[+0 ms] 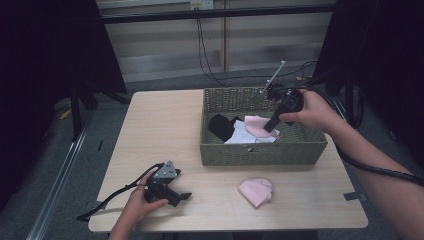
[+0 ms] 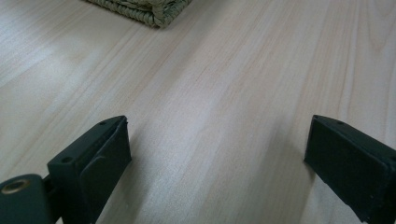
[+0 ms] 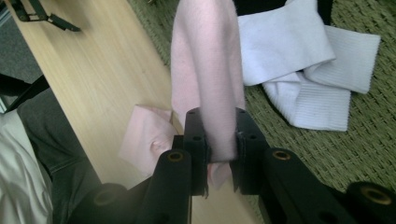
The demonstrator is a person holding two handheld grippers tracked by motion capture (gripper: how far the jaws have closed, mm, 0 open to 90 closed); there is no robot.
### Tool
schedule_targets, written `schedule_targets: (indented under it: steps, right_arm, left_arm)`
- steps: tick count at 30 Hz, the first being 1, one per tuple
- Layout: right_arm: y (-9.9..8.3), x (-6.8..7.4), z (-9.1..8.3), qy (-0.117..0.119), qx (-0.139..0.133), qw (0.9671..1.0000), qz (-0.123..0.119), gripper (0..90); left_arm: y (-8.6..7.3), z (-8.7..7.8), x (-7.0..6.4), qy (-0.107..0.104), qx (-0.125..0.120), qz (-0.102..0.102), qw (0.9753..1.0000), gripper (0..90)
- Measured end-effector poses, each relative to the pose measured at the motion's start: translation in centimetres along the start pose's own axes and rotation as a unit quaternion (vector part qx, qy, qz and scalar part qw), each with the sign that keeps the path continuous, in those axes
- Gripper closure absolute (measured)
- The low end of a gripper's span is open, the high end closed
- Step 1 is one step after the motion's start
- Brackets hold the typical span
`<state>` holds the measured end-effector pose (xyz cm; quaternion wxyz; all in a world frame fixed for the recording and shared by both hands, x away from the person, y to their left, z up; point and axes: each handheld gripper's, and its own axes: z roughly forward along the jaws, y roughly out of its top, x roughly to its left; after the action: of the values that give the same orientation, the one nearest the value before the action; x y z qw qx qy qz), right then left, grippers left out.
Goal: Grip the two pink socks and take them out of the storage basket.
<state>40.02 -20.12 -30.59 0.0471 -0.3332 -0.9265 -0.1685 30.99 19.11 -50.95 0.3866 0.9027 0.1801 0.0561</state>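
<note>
Pink sock [image 3: 205, 74] is clamped in our right gripper [image 1: 274, 123], hanging lengthwise from the jaws over the woven basket [image 1: 260, 152]. Its mate, the second pink sock [image 1: 256, 190], lies on the table [image 1: 160, 125] just in front of the basket, toward us. Left gripper [image 1: 176, 196] idles wide open on the table.

Looks like a lab recording bay: black curtains [image 1: 45, 45], trailing wall cables [image 1: 205, 55], bare wooden table [image 1: 160, 125] on grey floor.
</note>
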Motion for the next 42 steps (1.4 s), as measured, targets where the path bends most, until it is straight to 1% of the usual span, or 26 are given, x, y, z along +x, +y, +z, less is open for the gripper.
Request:
schedule_targets:
  steps: [2, 3, 5, 8, 10, 11, 12, 14, 17, 18, 19, 20, 22, 23, 25, 27, 28, 30, 31, 33, 34, 35, 36, 38, 39, 42]
  right_arm:
    - [-0.1, 0.1, -0.1, -0.001, 0.003, 1.0, -0.005, 78.3]
    - [-0.1, 0.3, -0.1, 0.002, 0.003, 1.0, -0.005, 78.3]
    - [-0.3, 1.0, -0.2, 0.004, 0.005, 0.9999, -0.015, 78.3]
    - [-0.4, 1.4, -0.3, 0.004, 0.005, 0.9998, -0.02, 78.2]
    - [-0.5, 2.1, -0.4, 0.004, 0.006, 0.9995, -0.029, 78.1]
    - [-0.6, 2.3, -0.4, 0.005, 0.004, 0.9994, -0.035, 78.2]
    - [-0.6, 2.3, -0.4, 0.005, 0.004, 0.9994, -0.035, 78.2]
    - [-0.8, 2.9, -0.2, 0.006, 0.007, 0.999, -0.043, 78.1]
    - [-0.9, 3.3, -0.1, 0.011, 0.007, 0.9989, -0.045, 78.1]
    - [-1.0, 3.6, 0.1, 0.009, 0.006, 0.9986, -0.051, 78.1]
    - [-1.0, 3.6, 0.1, 0.009, 0.006, 0.9986, -0.051, 78.1]
    - [-1.1, 4.1, 0.2, 0.014, 0.005, 0.9984, -0.054, 78.0]
    - [-1.2, 4.3, 0.2, 0.015, 0.004, 0.9982, -0.057, 78.0]
    - [-1.3, 4.6, 0.4, 0.019, 0.0, 0.9979, -0.062, 78.0]
    - [-1.3, 4.8, 0.5, 0.019, 0.002, 0.9979, -0.063, 77.9]
    - [-1.5, 5.3, 0.8, 0.023, 0.004, 0.9976, -0.066, 77.9]
    - [-1.6, 5.4, 0.9, 0.024, 0.003, 0.997, -0.074, 77.9]
    - [-1.7, 5.7, 1.2, 0.028, 0.004, 0.9966, -0.078, 77.9]
    - [-1.7, 5.9, 1.3, 0.031, 0.004, 0.9967, -0.075, 77.9]
    - [-1.8, 6.0, 1.4, 0.03, 0.004, 0.9963, -0.08, 77.9]
    - [-1.8, 6.2, 1.8, 0.034, 0.008, 0.9959, -0.084, 77.9]
    - [-1.8, 6.4, 1.9, 0.035, 0.008, 0.9962, -0.08, 78.0]
    - [-1.9, 6.5, 2.1, 0.036, 0.01, 0.9953, -0.089, 77.9]
    - [-1.8, 6.7, 2.3, 0.04, 0.01, 0.9953, -0.087, 77.9]
    - [-1.9, 6.7, 2.5, 0.04, 0.008, 0.9949, -0.092, 77.9]
    - [-1.9, 7.0, 3.1, 0.046, 0.011, 0.9949, -0.089, 77.8]
  left_arm:
    - [0.0, 0.0, 0.0, 0.0, 0.001, 0.002, 1.0, 6.3]
    - [0.0, 0.0, 0.0, 0.0, 0.001, 0.001, 1.0, 6.3]
    - [0.0, 0.0, 0.0, 0.0, 0.0, 0.0, 1.0, 6.3]
    - [0.0, 0.0, 0.0, 0.0, 0.001, 0.002, 1.0, 6.3]
    - [0.0, 0.0, 0.0, 0.0, 0.001, 0.002, 1.0, 6.3]
    - [0.0, 0.0, 0.0, 0.0, 0.001, 0.002, 1.0, 6.3]
    - [0.0, 0.0, 0.0, 0.0, 0.002, 0.002, 1.0, 6.3]
    - [0.0, 0.0, 0.0, 0.0, 0.0, 0.001, 1.0, 6.3]
    - [0.0, 0.0, 0.0, 0.0, 0.001, 0.001, 1.0, 6.3]
    - [0.0, 0.0, 0.0, 0.0, 0.001, 0.001, 1.0, 6.3]
    - [0.0, 0.0, 0.0, 0.0, 0.002, 0.002, 1.0, 6.3]
    - [0.0, 0.0, 0.0, 0.001, 0.0, 0.002, 1.0, 6.3]
    - [0.0, 0.0, 0.0, 0.001, -0.001, 0.0, 1.0, 6.3]
    - [0.0, 0.0, 0.0, 0.001, -0.001, 0.0, 1.0, 6.3]
    - [0.0, 0.0, 0.0, 0.001, 0.0, 0.002, 1.0, 6.3]
    - [0.0, 0.0, 0.0, 0.0, -0.002, 0.0, 1.0, 6.3]
    - [0.0, 0.0, 0.0, 0.0, -0.002, 0.0, 1.0, 6.2]
    - [0.0, 0.0, 0.0, 0.0, -0.002, 0.0, 1.0, 6.3]
    - [0.0, 0.0, 0.0, 0.001, 0.0, 0.002, 1.0, 6.3]
    - [0.0, 0.0, 0.0, 0.001, -0.001, 0.0, 1.0, 6.2]
    - [0.0, 0.0, 0.0, 0.001, 0.0, 0.002, 1.0, 6.3]
    - [0.0, 0.0, 0.0, 0.001, 0.0, 0.002, 1.0, 6.2]
    - [0.0, 0.0, 0.0, 0.001, 0.0, 0.001, 1.0, 6.3]
    - [0.0, 0.0, 0.0, 0.001, -0.001, -0.001, 1.0, 6.3]
    - [0.0, 0.0, 0.0, 0.001, 0.0, 0.001, 1.0, 6.2]
    - [0.0, 0.0, 0.0, 0.0, -0.001, 0.001, 1.0, 6.3]
